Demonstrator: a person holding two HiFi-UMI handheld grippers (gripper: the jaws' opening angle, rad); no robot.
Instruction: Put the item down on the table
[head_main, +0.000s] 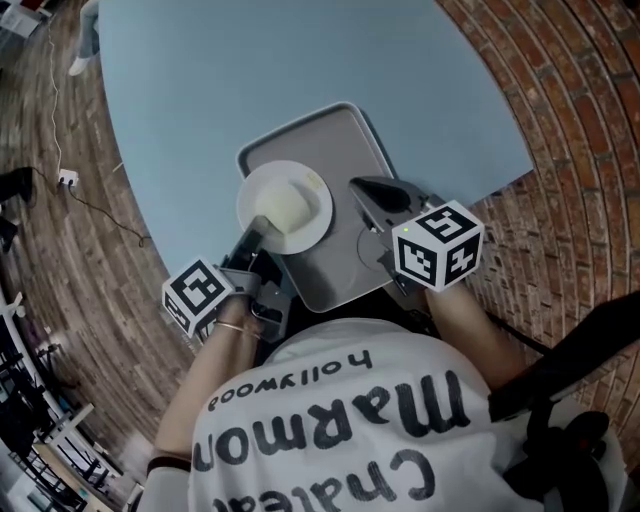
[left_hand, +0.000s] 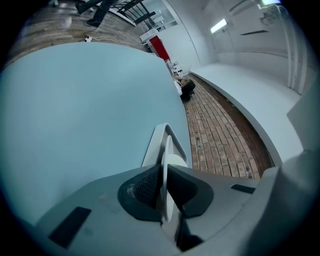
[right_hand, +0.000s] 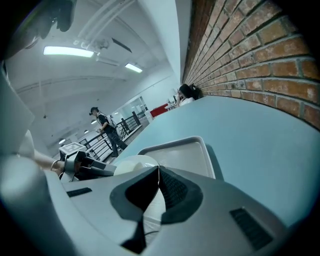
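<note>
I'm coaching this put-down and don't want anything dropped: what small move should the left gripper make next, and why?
Probably ease the left gripper straight down a touch, keeping the plate level, and only then open. Its fingers are clamped on the plate's rim, and the plate sits over a corner of the tray. Whether it already rests there I cannot tell.

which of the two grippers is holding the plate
The left gripper: its fingers pinch the white plate by its rim over the grey tray. The right gripper is shut, not on the plate.
</note>
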